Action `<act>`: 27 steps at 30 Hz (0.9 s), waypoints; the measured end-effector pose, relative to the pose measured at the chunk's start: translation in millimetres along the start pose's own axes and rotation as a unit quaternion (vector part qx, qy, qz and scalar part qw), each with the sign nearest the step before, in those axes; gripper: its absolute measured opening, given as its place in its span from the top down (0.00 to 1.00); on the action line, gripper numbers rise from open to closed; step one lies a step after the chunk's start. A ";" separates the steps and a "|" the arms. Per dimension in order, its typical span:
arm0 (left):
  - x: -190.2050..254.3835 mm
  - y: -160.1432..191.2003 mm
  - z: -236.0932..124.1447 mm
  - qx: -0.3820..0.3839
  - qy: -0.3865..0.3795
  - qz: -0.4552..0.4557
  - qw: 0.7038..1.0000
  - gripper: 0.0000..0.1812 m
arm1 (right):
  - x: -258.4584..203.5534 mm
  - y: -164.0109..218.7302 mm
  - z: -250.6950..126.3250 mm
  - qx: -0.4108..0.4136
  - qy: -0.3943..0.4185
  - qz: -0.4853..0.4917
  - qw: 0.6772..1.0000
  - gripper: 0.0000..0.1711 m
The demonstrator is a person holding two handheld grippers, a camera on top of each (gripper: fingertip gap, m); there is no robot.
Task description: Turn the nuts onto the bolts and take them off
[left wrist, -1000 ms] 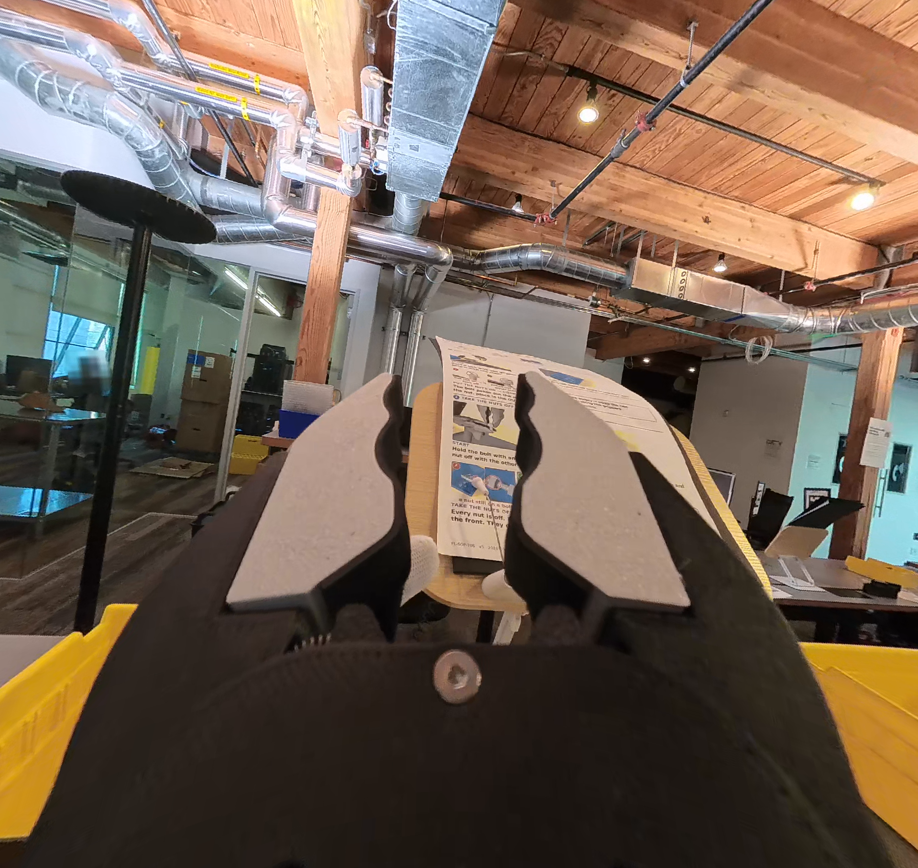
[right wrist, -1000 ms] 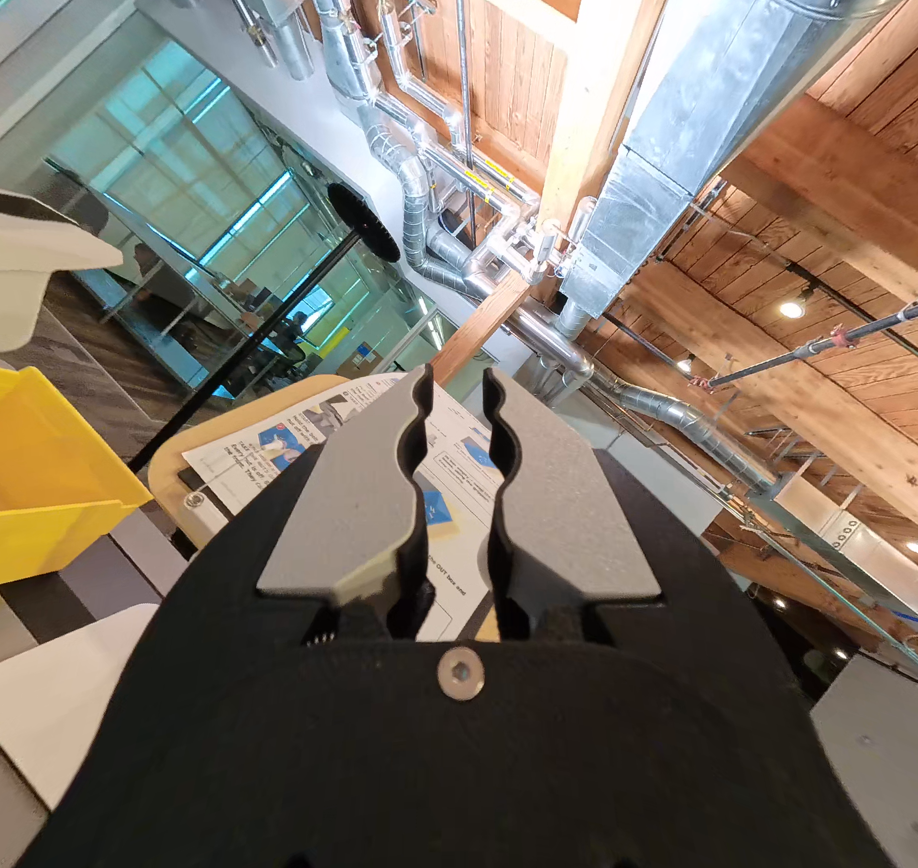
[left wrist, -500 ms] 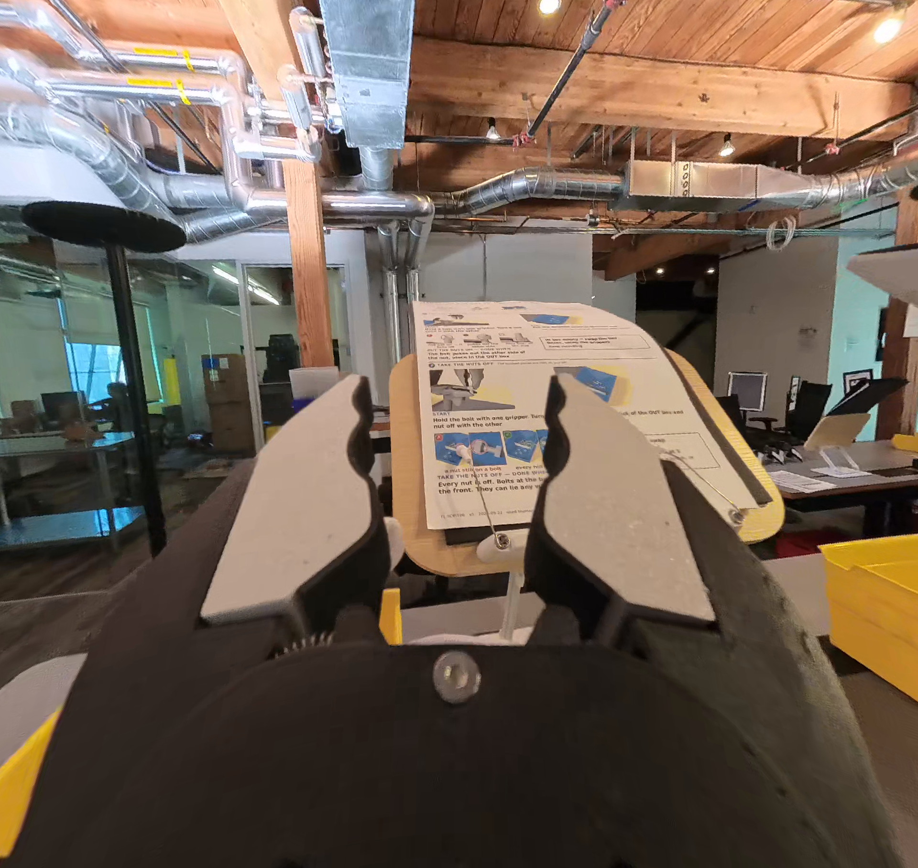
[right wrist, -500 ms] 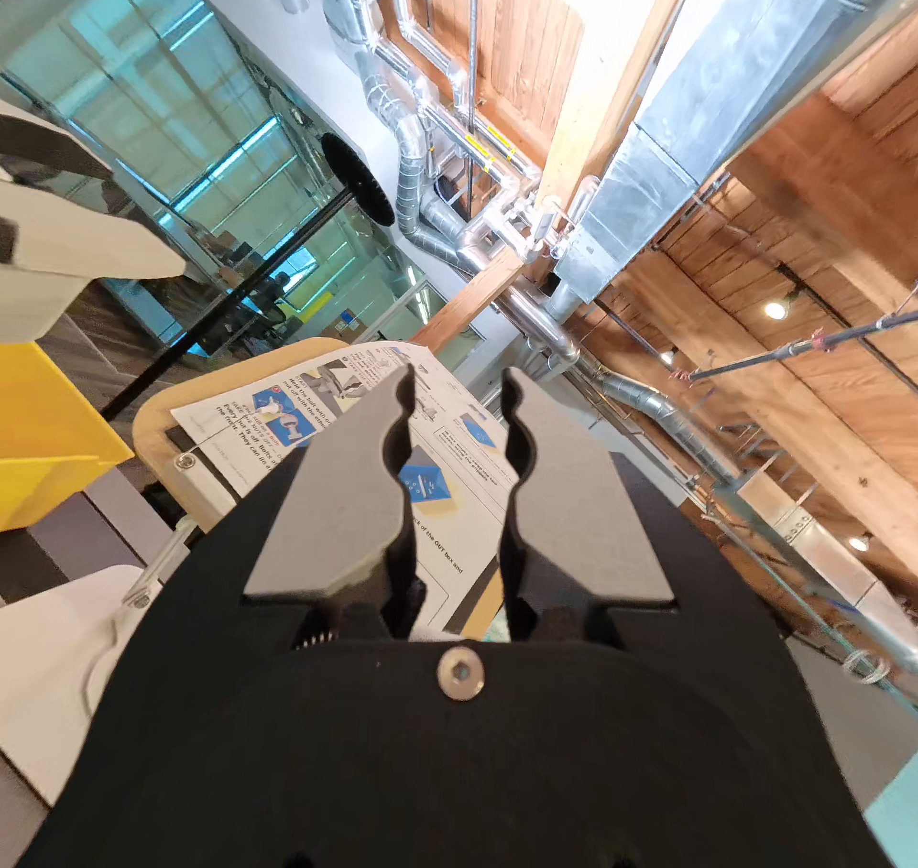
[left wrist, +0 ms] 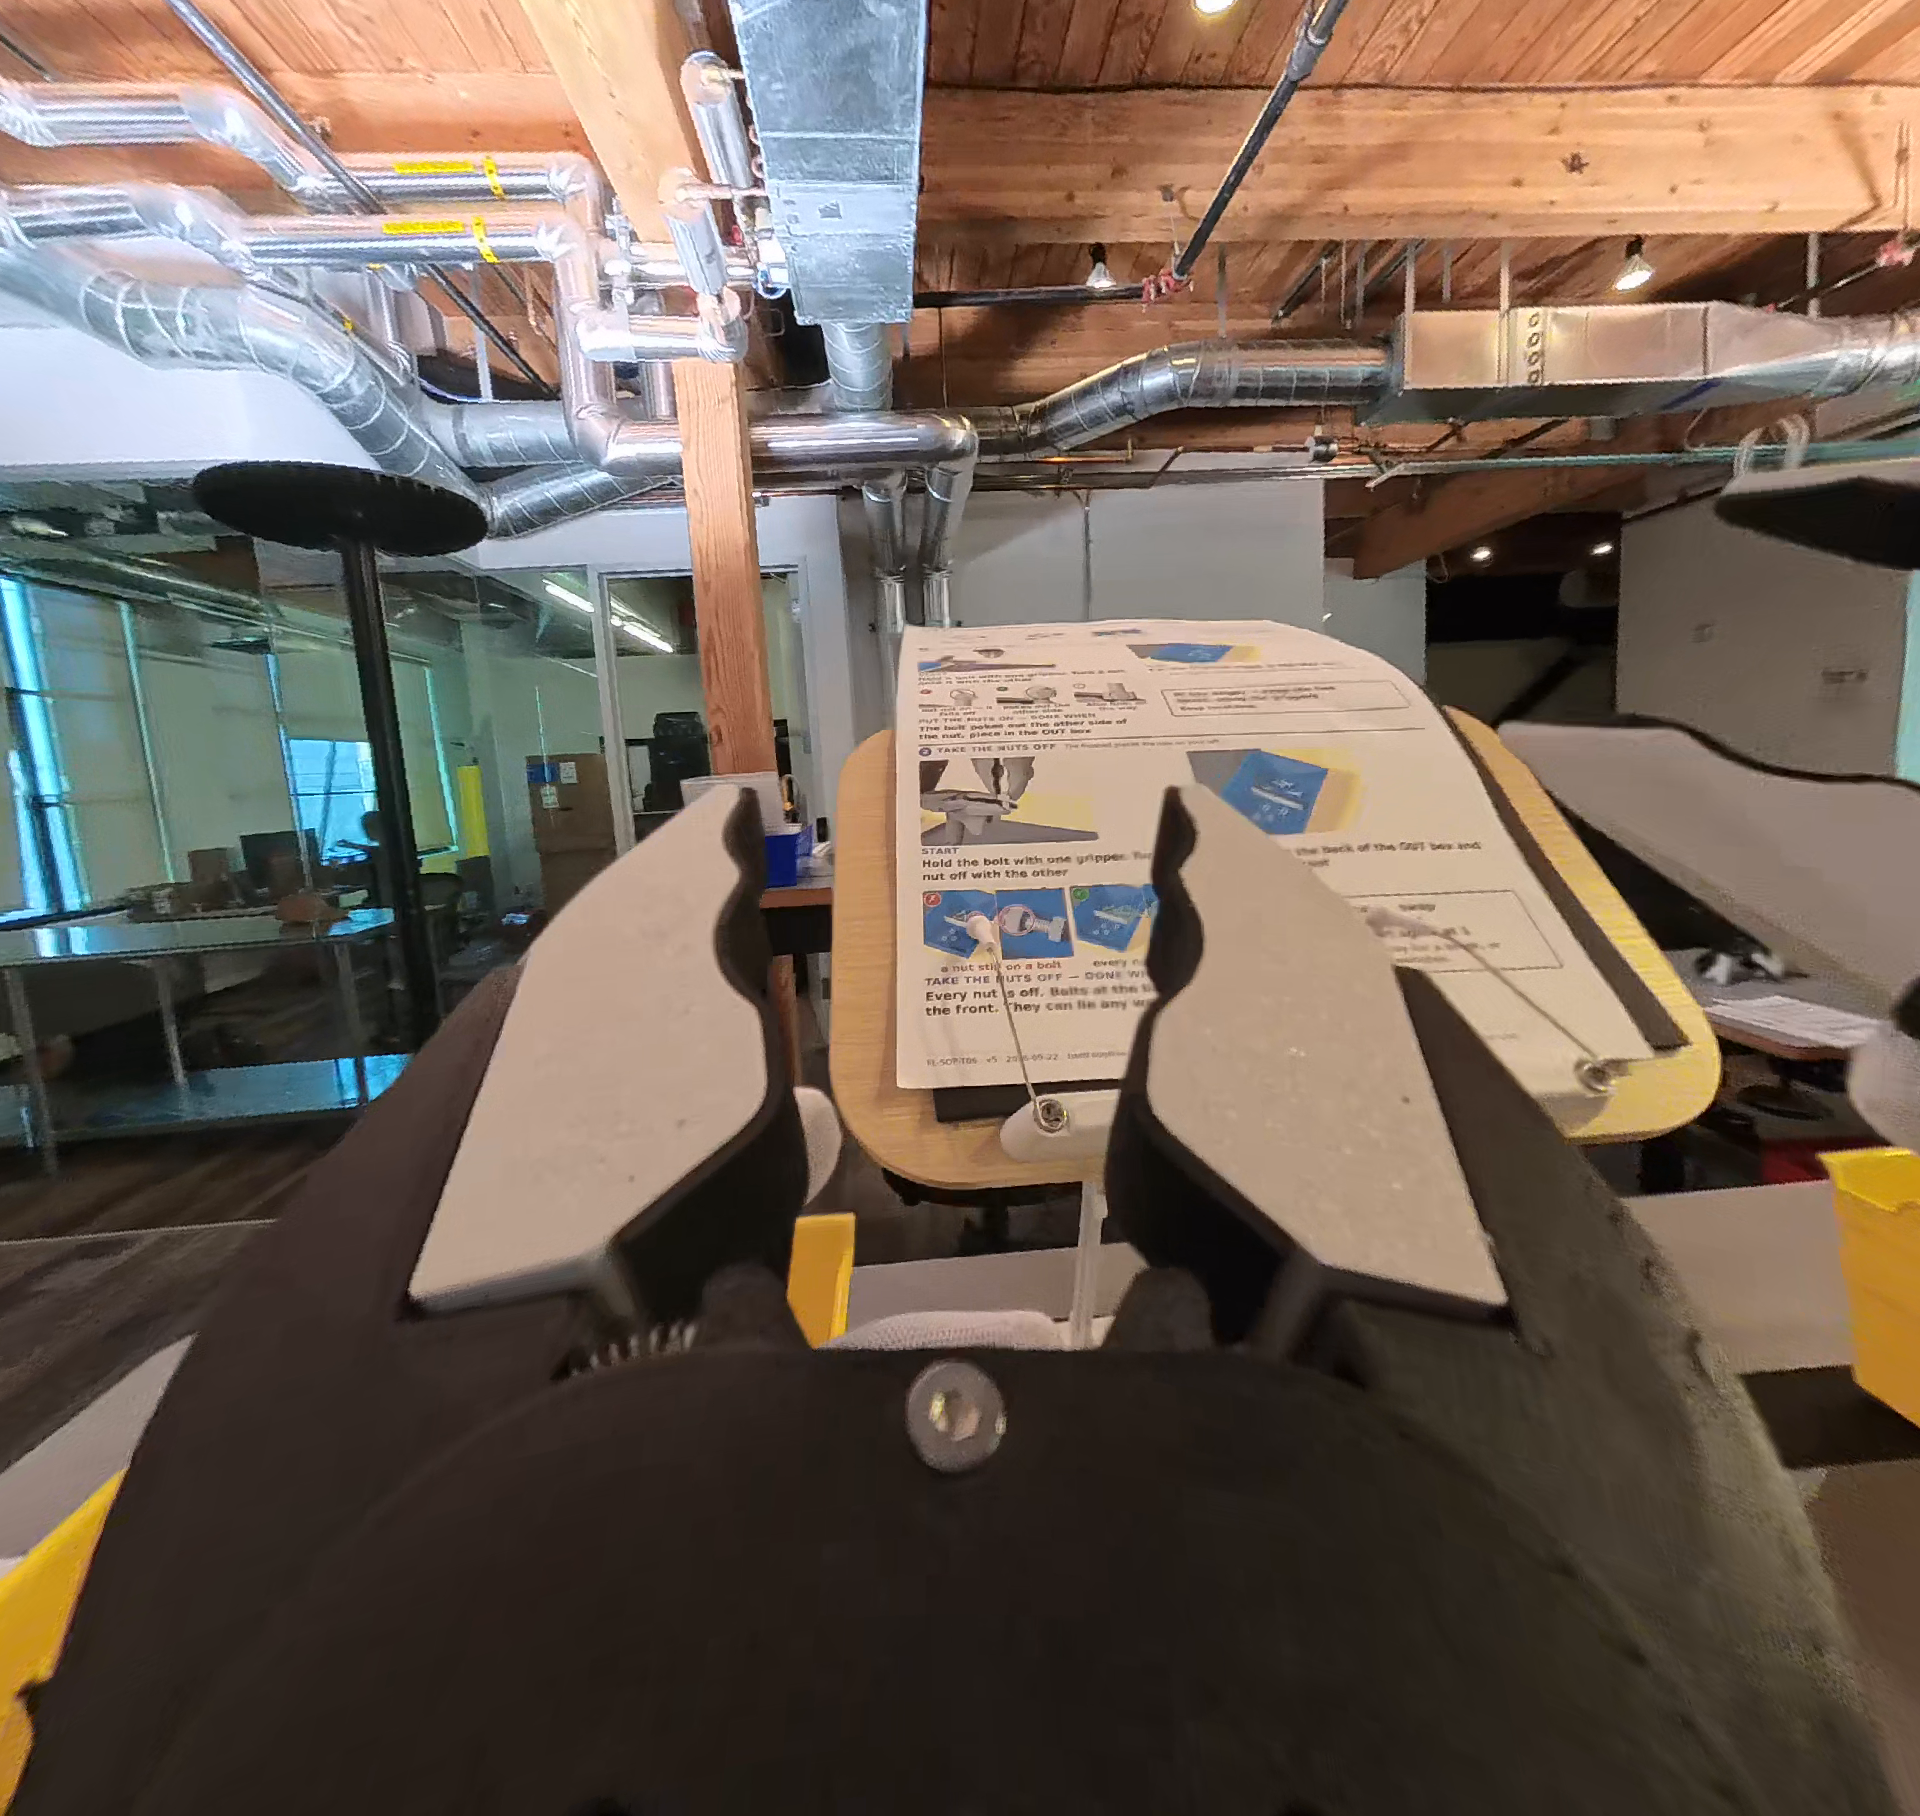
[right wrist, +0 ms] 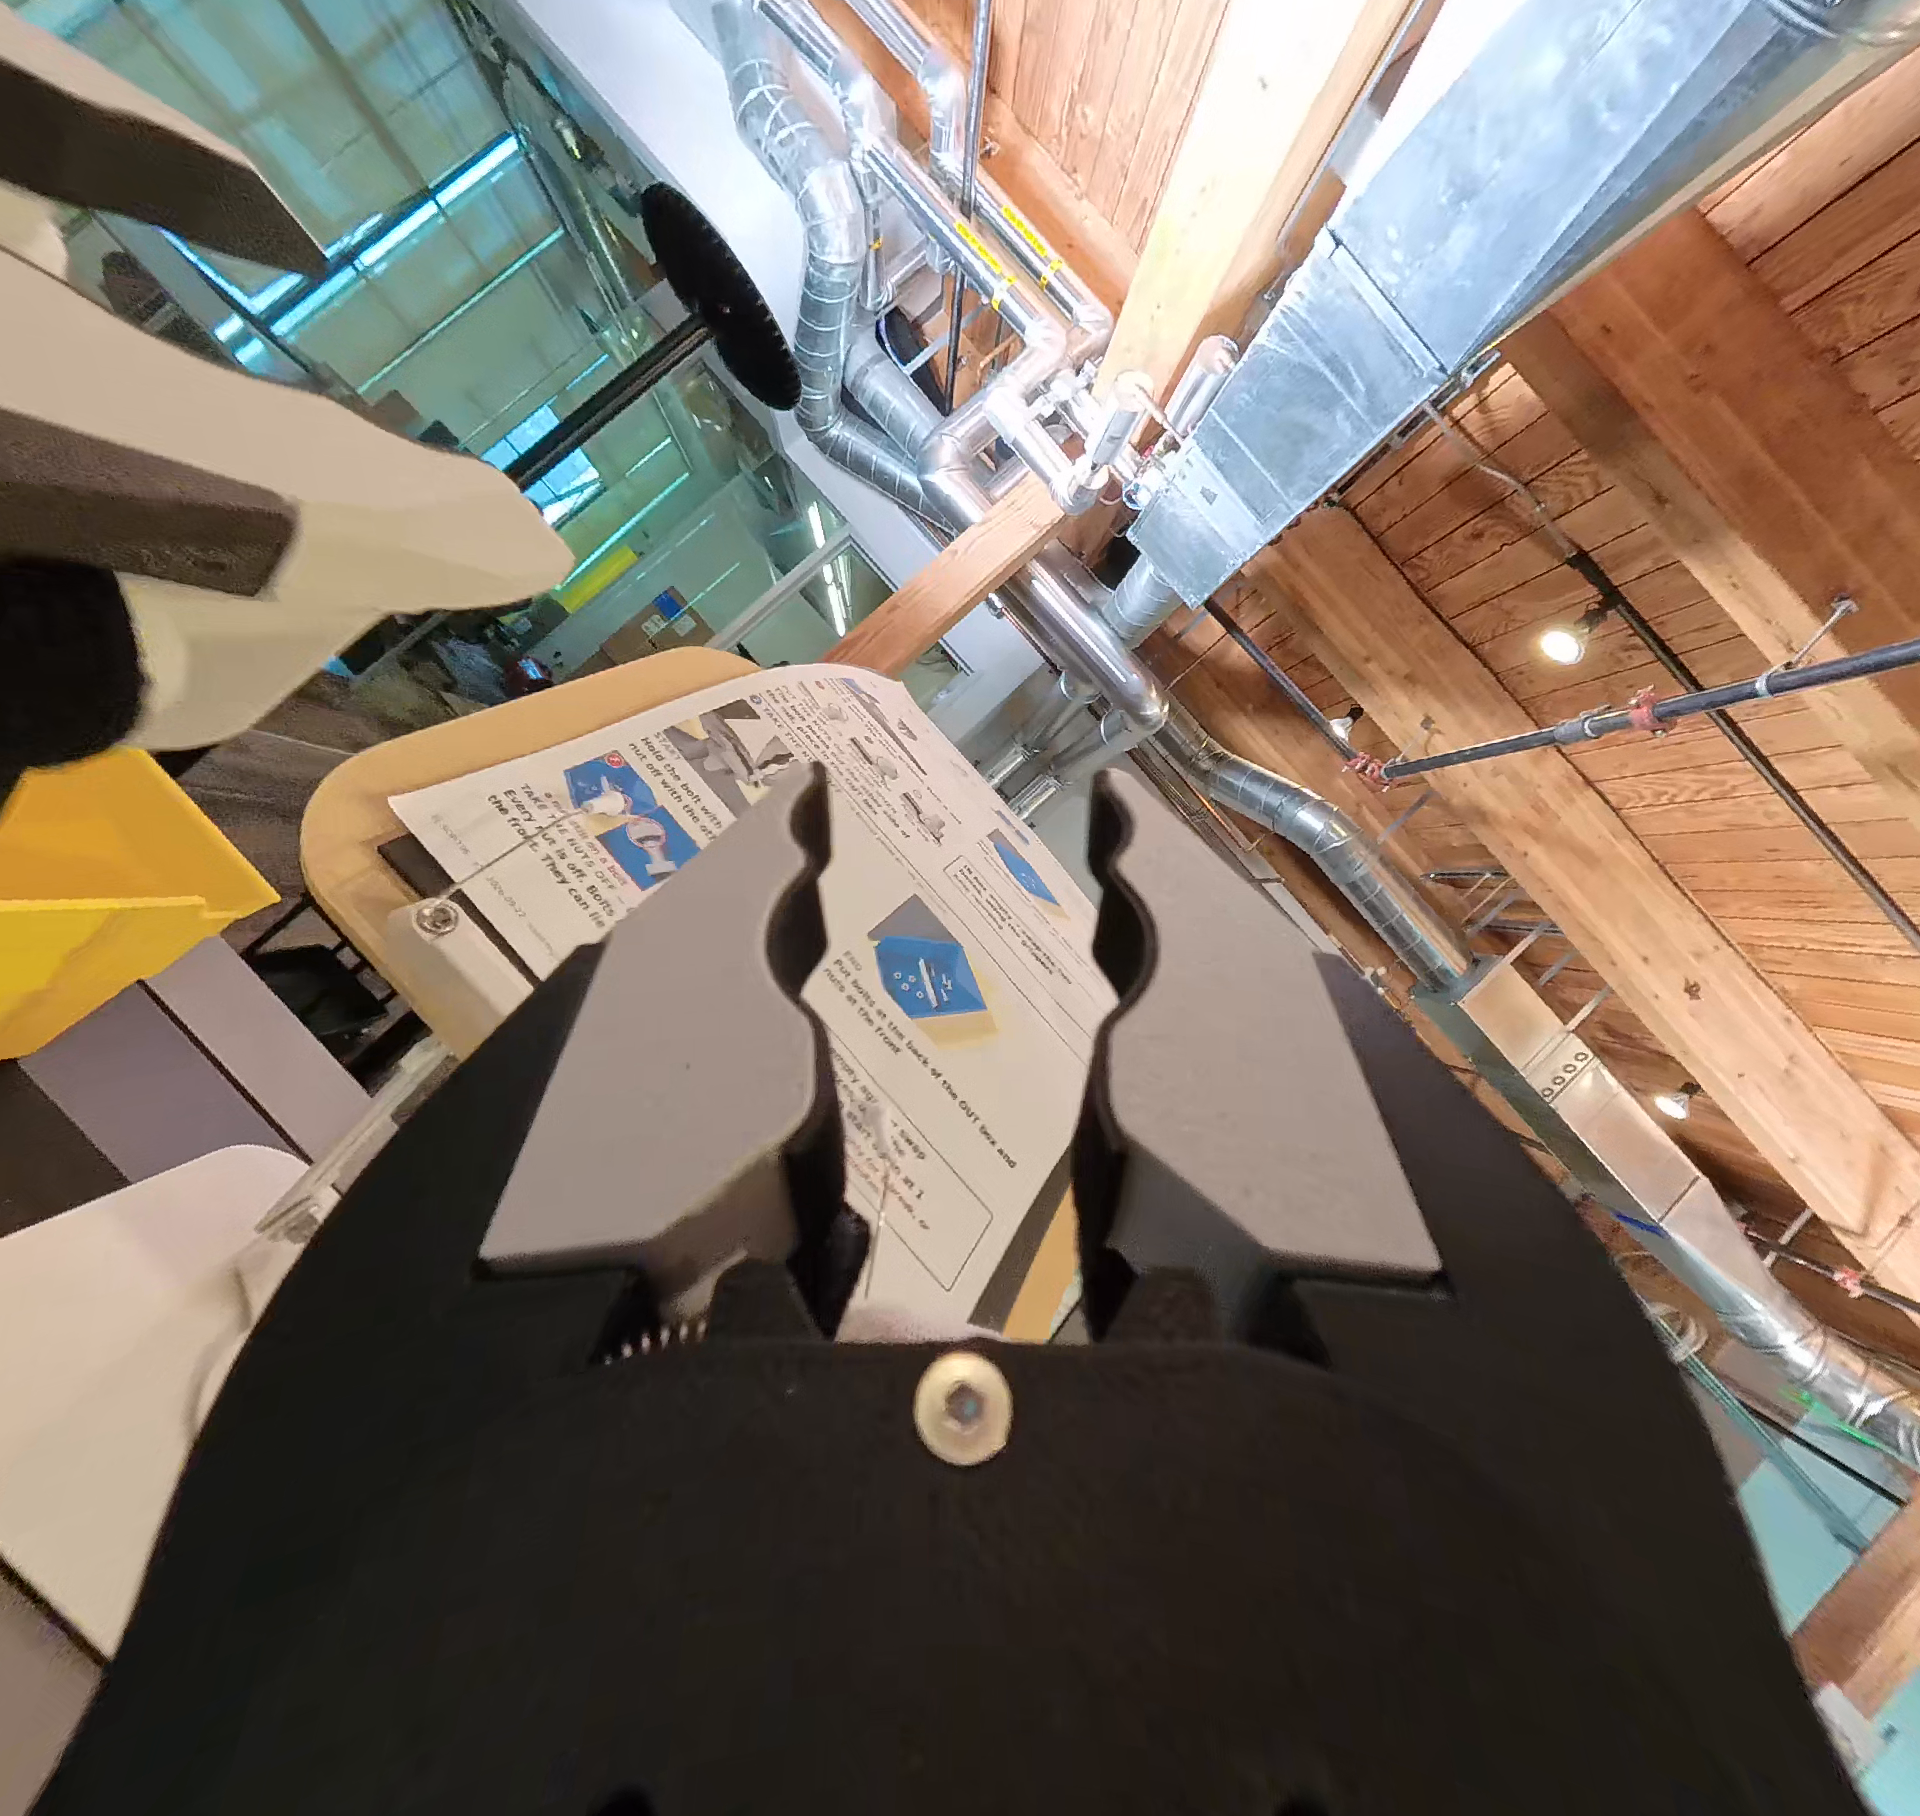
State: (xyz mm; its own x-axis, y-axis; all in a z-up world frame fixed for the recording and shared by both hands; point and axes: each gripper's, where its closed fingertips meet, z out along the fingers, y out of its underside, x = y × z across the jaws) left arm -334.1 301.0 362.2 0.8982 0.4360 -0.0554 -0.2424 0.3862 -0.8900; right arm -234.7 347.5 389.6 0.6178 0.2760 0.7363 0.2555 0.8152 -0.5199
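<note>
Overhead ran a timber ceiling (left wrist: 1455, 52) hung with silver ducts (left wrist: 831, 104), while both cameras tilted upward, away from any table top. Nearest the left wrist view, the left tongs (left wrist: 951, 821) stood spread wide, nothing between the grey fingers (left wrist: 623, 1018) and nothing touching them. Just beyond them a yellow bin (left wrist: 821, 1267) edge showed in the gap, and farther on stood a wooden board (left wrist: 862, 935) carrying a printed instruction sheet (left wrist: 1039, 810) held by thin wires. At the right edge of that view the other tool's grey finger loomed, blurred. In the right wrist view, the right tongs (right wrist: 956, 790) were likewise parted, a little less widely, empty and clear of everything. Behind them lay the same sheet (right wrist: 935, 893) on its board (right wrist: 353, 810), a yellow bin (right wrist: 104, 893) to the left, and the left tool's pale finger above it. No nuts or bolts appeared in either view; where they lay could not be told.
</note>
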 end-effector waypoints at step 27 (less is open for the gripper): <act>12.6 -0.4 -11.1 0.039 0.005 0.014 0.999 0.94 | -5.2 -9.1 -4.4 0.037 -0.039 0.120 0.991 0.98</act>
State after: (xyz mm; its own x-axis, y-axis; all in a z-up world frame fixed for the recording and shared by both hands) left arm -318.6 297.3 356.9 0.8945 0.4391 -0.0839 -0.2942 0.4370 -0.8500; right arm -236.9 336.4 388.6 0.5948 0.5026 0.6274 0.0510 0.7553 -0.6534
